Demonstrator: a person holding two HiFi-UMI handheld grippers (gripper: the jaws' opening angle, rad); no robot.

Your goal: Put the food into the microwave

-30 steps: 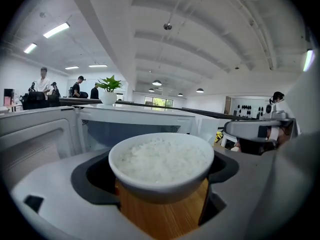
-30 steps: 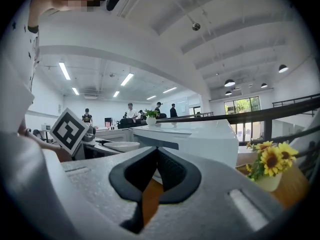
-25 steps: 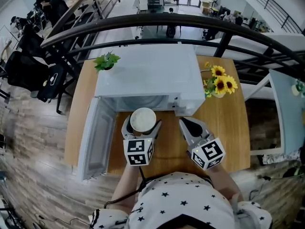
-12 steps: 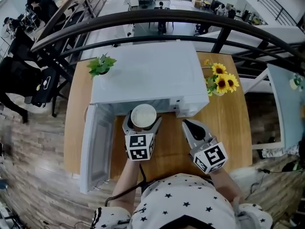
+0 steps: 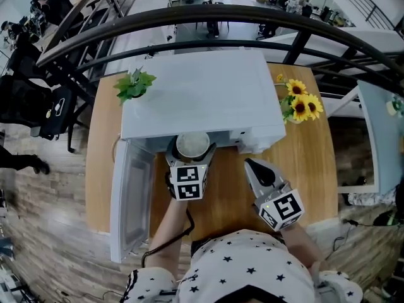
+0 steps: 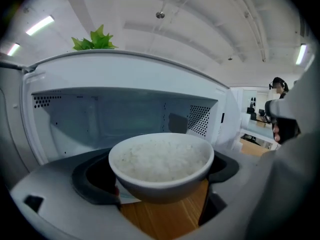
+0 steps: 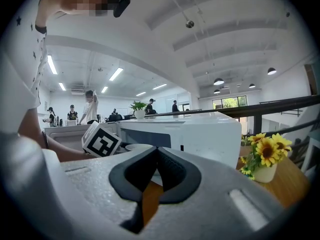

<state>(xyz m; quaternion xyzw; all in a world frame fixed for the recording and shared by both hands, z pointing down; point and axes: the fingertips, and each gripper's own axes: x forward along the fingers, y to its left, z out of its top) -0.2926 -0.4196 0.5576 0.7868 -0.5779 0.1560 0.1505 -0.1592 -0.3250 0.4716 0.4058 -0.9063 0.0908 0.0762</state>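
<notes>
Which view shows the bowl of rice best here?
The left gripper view: the bowl fills the centre, held between the jaws, rice visible. The head view shows only its top at the microwave mouth; the right gripper view catches a sliver of rim.

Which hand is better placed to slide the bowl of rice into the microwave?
Left. The left tool grips the bowl of rice right at the open microwave's mouth. The right tool is shut and empty, off to the side over the table.
</notes>
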